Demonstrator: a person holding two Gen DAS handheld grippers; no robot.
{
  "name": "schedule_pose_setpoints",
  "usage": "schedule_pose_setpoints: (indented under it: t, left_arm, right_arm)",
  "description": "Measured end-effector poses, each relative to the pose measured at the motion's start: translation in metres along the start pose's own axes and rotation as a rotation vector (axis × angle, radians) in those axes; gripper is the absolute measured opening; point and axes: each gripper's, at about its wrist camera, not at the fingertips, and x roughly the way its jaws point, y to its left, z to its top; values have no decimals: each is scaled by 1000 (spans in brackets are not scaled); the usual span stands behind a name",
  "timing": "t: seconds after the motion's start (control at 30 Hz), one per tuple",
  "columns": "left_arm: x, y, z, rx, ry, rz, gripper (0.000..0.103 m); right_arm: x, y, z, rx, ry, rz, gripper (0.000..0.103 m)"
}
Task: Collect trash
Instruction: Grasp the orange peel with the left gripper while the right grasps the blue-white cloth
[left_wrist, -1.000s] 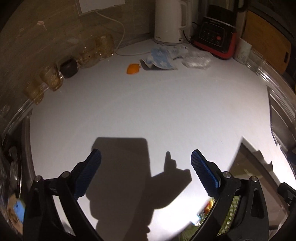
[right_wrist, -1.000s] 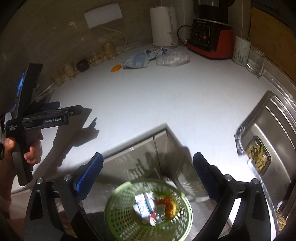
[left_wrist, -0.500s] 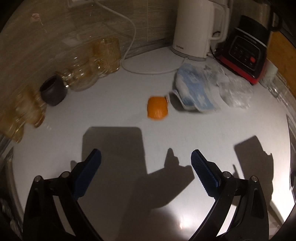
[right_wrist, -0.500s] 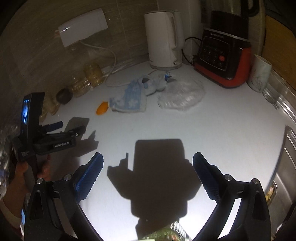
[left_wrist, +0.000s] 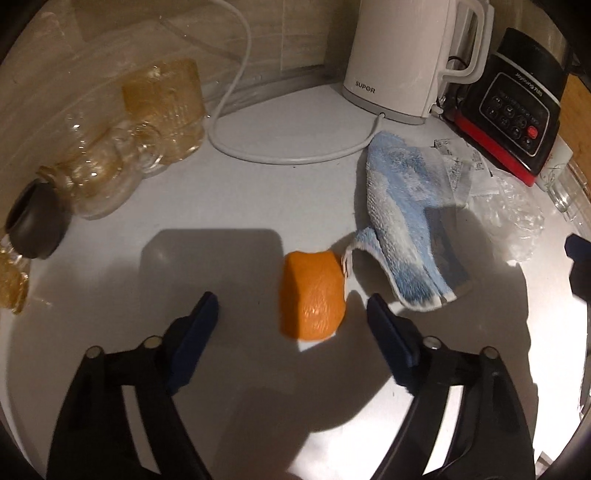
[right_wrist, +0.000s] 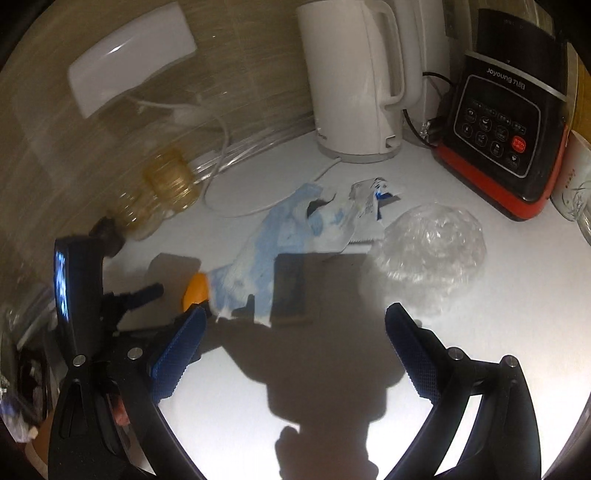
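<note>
An orange peel (left_wrist: 312, 295) lies on the white counter (left_wrist: 258, 206), between the tips of my left gripper (left_wrist: 291, 301). Its jaws are closing, and the blue pads do not touch the peel. A blue-and-white cloth (left_wrist: 406, 229) lies just right of the peel, with a torn wrapper (left_wrist: 458, 162) and crumpled clear plastic (left_wrist: 517, 210) behind it. My right gripper (right_wrist: 297, 314) hovers open with nothing between its pads, short of the cloth (right_wrist: 273, 243) and the clear plastic (right_wrist: 432, 243). In the right wrist view the peel (right_wrist: 195, 291) shows at the cloth's left end.
A white kettle (left_wrist: 406, 55) with its cord and a red-and-black blender (left_wrist: 517, 110) stand at the back wall. Amber glass jars (left_wrist: 162, 107) and a dark bowl (left_wrist: 33, 225) line the left side. A mug (right_wrist: 572, 177) stands right of the blender.
Both grippers have moved across the counter toward the back wall. The peel now sits between the left jaws, which have narrowed. The green bin and the counter edge have left view.
</note>
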Motion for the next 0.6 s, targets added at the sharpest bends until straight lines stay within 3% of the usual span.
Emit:
schedule_pose_setpoints:
  t: [0.1, 0.27, 0.43, 0.6]
  left_arm:
    - [4, -3, 4, 20, -17, 12, 65]
    - [5, 1, 6, 17, -34, -5, 33]
    - [4, 6, 5, 15, -49, -9, 21]
    - [1, 11, 5, 2, -54, 20, 20]
  right_arm:
    - [11, -8, 10, 22, 10, -2, 97]
    - [26, -7, 20, 6, 20, 1, 97]
    - [48, 9, 26, -39, 48, 19, 97]
    - [79, 32, 34, -97, 69, -8, 97]
